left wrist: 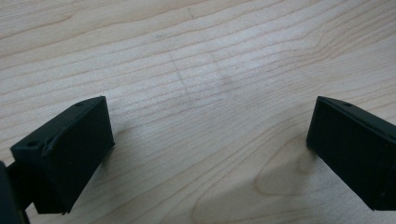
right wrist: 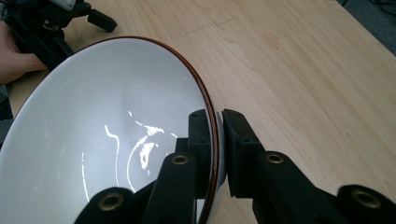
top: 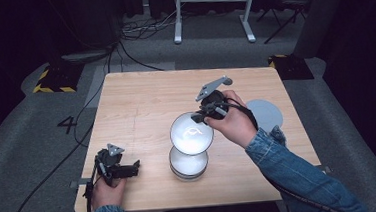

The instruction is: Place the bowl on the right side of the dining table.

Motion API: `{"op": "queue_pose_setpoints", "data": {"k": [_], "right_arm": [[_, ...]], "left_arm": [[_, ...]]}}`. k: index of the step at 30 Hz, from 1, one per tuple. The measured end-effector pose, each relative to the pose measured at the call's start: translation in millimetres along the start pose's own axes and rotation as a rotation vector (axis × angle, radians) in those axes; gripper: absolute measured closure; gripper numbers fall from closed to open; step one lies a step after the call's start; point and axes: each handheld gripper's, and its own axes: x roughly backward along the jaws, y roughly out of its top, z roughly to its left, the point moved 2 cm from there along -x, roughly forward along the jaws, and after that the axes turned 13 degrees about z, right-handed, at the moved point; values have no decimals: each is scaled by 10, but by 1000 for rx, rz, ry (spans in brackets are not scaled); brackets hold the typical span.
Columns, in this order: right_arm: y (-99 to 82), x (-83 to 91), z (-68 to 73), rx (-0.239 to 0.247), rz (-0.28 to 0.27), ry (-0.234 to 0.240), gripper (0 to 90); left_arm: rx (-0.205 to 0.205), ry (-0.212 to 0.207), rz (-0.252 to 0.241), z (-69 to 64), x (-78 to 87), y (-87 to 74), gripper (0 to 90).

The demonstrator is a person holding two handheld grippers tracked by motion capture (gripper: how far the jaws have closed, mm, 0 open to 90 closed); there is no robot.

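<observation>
My right gripper [top: 197, 118] is shut on the rim of a white bowl [top: 191, 133] and holds it in the air, above a stack of white bowls [top: 188, 165] on the wooden table [top: 140, 99]. In the right gripper view the two jaws pinch the brown-edged wall of the white bowl [right wrist: 107, 130] between them, right gripper [right wrist: 215, 140]. My left gripper [top: 132, 168] rests near the table's front left corner, held by a hand. Its jaws stand wide apart over bare wood in the left gripper view, left gripper [left wrist: 210, 149], with nothing between them.
A grey round plate [top: 266, 113] lies on the table behind the right hand. The table's front edge is close to the bowl stack. Cables [top: 99, 82] run over the floor at the left and beyond the table, by a white frame [top: 214, 9].
</observation>
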Motion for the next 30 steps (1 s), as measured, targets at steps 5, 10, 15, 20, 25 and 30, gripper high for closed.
{"op": "queue_pose_setpoints", "data": {"k": [5, 10, 15, 20, 25, 30], "right_arm": [[68, 103, -106, -15, -15, -23, 820], [100, 160, -229, -48, -22, -46, 820], [104, 167, -375, -76, -17, -71, 820], [98, 181, -563, -120, -24, -91, 820], [50, 207, -770, -174, -20, -118, 820], [-38, 250, -977, -225, -21, -148, 820]], "left_arm": [[1, -2, 1, -1, 0, -1, 6], [2, -3, 2, -2, 0, -1, 6], [3, -3, 2, -2, 0, 1, 6], [2, -2, 3, -1, 0, 1, 6], [2, -2, 2, -1, 0, 1, 6], [4, 0, 5, 0, 1, 4, 6]]}}
